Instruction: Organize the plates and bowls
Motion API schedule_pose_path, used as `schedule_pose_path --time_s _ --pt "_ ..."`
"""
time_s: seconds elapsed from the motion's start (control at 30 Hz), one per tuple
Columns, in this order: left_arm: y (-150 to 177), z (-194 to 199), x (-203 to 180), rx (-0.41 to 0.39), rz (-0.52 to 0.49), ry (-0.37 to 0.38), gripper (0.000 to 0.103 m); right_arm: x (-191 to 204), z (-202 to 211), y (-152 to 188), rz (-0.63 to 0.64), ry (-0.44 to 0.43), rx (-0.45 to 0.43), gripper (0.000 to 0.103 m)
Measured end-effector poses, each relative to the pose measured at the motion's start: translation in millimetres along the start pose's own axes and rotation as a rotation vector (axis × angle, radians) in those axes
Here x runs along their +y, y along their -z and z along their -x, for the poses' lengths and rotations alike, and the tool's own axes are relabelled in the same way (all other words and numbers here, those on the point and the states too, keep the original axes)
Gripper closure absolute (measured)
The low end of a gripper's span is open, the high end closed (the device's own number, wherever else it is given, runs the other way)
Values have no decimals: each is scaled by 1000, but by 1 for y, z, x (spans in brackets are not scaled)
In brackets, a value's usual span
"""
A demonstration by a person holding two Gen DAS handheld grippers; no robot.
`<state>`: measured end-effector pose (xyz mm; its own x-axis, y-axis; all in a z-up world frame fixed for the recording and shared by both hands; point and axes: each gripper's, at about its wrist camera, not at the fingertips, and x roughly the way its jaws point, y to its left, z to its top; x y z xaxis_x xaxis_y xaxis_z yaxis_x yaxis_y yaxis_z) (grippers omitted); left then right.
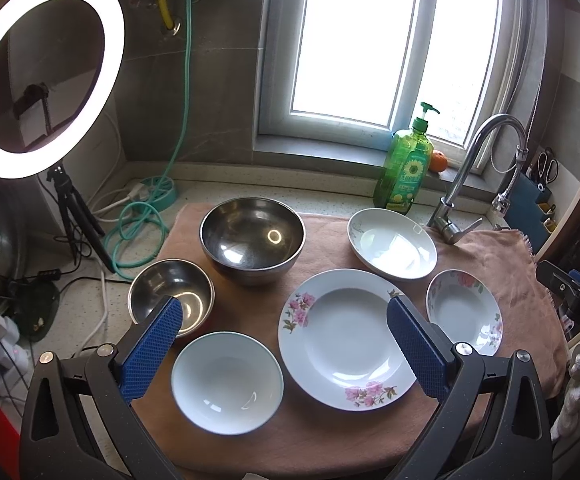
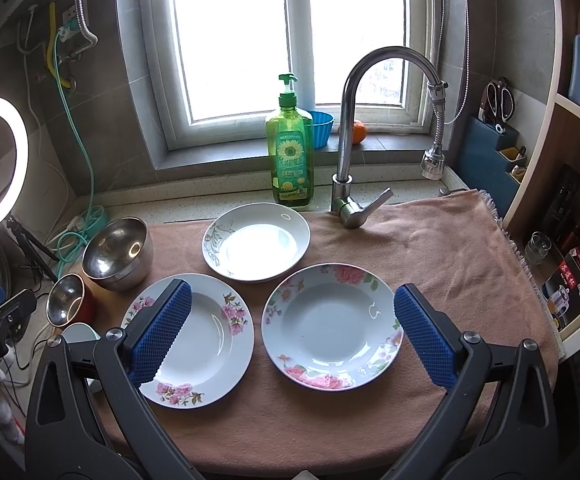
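Note:
On a pink towel [image 1: 321,256] lie a large steel bowl [image 1: 252,240], a small steel bowl [image 1: 170,294], a plain white bowl [image 1: 226,382], a large pink-flowered plate [image 1: 341,340], a small flowered plate [image 1: 463,312] and a white plate with grey leaves [image 1: 391,244]. My left gripper [image 1: 286,308] is open and empty above the white bowl and large plate. My right gripper [image 2: 291,300] is open and empty above the large flowered plate [image 2: 194,340] and the small flowered plate [image 2: 331,326]. The leaf plate [image 2: 256,242] and the steel bowls [image 2: 118,254] lie beyond.
A steel faucet [image 2: 349,152] and a green soap bottle [image 2: 290,156] stand behind the towel under the window. A lit ring light [image 1: 46,76] on a tripod, cables and a teal hose [image 1: 138,236] fill the left counter. A blue utensil holder [image 2: 493,156] and shelves are at the right.

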<state>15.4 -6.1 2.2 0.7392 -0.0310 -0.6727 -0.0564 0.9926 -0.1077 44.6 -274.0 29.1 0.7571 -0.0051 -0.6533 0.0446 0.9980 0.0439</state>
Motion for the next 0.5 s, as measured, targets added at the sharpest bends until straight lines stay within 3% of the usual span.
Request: schedule_pose_path --time_s 0.5 --pt "0 -7 6 19 -3 6 1 4 -7 8 -2 6 13 0"
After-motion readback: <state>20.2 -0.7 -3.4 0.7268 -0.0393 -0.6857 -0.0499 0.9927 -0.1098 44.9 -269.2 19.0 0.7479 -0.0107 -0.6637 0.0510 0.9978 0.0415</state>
